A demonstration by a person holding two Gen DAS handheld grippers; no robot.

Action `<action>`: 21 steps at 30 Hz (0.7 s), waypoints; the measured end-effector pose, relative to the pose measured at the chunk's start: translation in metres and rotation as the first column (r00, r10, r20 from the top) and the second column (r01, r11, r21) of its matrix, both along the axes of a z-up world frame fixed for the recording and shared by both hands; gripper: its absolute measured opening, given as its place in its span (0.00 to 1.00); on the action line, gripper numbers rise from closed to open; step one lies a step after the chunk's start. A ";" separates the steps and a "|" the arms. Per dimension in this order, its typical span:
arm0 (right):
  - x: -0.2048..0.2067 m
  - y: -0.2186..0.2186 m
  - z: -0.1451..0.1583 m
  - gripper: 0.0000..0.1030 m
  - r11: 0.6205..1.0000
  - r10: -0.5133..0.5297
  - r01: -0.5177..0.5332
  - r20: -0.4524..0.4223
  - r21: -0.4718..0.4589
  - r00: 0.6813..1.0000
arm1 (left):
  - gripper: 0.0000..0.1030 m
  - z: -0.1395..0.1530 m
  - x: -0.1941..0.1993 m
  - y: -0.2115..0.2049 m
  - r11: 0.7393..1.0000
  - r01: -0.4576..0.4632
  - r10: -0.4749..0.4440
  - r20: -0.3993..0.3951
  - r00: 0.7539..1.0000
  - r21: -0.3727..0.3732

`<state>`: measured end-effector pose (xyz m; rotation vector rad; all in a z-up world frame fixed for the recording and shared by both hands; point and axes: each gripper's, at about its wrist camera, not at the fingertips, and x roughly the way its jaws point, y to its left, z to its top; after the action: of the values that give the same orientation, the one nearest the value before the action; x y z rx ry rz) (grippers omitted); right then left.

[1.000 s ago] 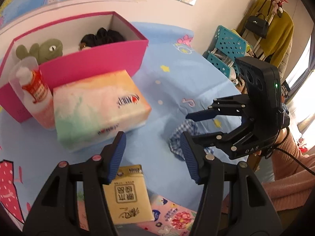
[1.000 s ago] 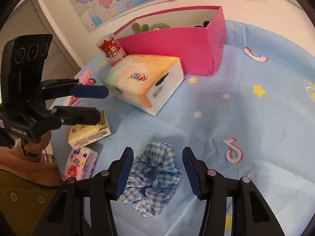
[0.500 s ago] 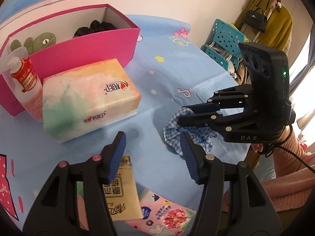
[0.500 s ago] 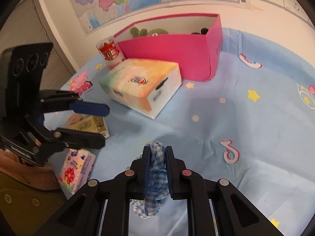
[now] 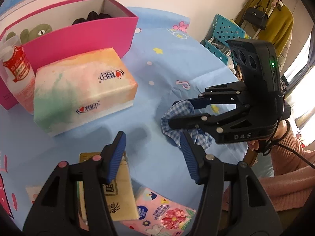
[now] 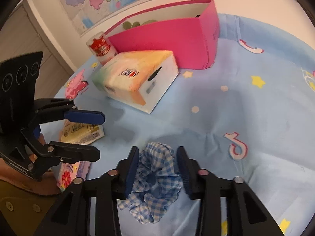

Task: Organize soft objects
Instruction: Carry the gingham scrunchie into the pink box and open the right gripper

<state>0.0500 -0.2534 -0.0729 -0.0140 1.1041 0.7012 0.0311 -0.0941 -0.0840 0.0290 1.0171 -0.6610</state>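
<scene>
A blue-and-white checked scrunchie (image 6: 155, 173) lies between the fingers of my right gripper (image 6: 158, 167), whose jaws stand partly apart around it; it also shows in the left wrist view (image 5: 177, 118). My right gripper shows there too (image 5: 181, 114). My left gripper (image 5: 153, 155) is open and empty above the blue sheet, over a yellow tissue pack (image 5: 118, 194). The pink box (image 5: 78, 33) at the back holds a green plush toy (image 5: 37, 32) and black soft items (image 5: 94, 17).
A pastel tissue box (image 5: 84, 88) lies in front of the pink box, with a red-labelled bottle (image 5: 18, 74) at its left. A flowered tissue pack (image 5: 163, 212) lies near the table's edge. A teal chair (image 5: 226, 33) and hanging clothes stand at the right.
My right gripper shut on the scrunchie half a second ago; now its jaws have spread apart around it. My left gripper has drifted slightly and stays open.
</scene>
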 end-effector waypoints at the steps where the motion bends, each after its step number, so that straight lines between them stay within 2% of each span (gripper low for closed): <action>1: -0.001 0.001 0.001 0.17 1.000 0.004 -0.004 0.004 -0.004 1.000 | 0.57 0.000 -0.001 -0.001 1.000 0.003 -0.003 -0.001 1.000 0.001; 5: -0.005 -0.001 0.012 0.13 1.000 0.016 -0.017 0.034 0.007 0.999 | 0.57 -0.003 0.000 -0.003 0.999 0.038 -0.039 -0.033 0.999 -0.030; 9: -0.006 -0.005 0.037 0.13 0.998 0.014 -0.020 0.082 0.063 0.997 | 0.57 -0.003 0.001 -0.011 0.996 0.075 -0.077 -0.050 0.996 -0.056; 17: 0.003 0.000 0.091 0.13 0.995 0.029 -0.051 0.234 0.090 0.972 | 0.57 0.028 0.017 -0.014 0.991 0.078 -0.076 0.020 0.997 -0.108; 18: 0.008 0.000 0.097 0.13 0.994 0.031 -0.055 0.256 0.090 0.966 | 0.56 0.032 0.021 -0.013 0.990 0.075 -0.073 0.024 0.997 -0.116; 21: 0.021 0.005 0.112 0.13 0.993 0.033 -0.066 0.298 0.100 0.954 | 0.45 0.045 0.034 -0.009 0.991 0.063 -0.060 0.035 0.998 -0.122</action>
<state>0.0708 -0.2483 0.0393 -0.0526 0.7796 0.7759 0.0653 -0.1031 -0.0386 -0.0369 0.9470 -0.7761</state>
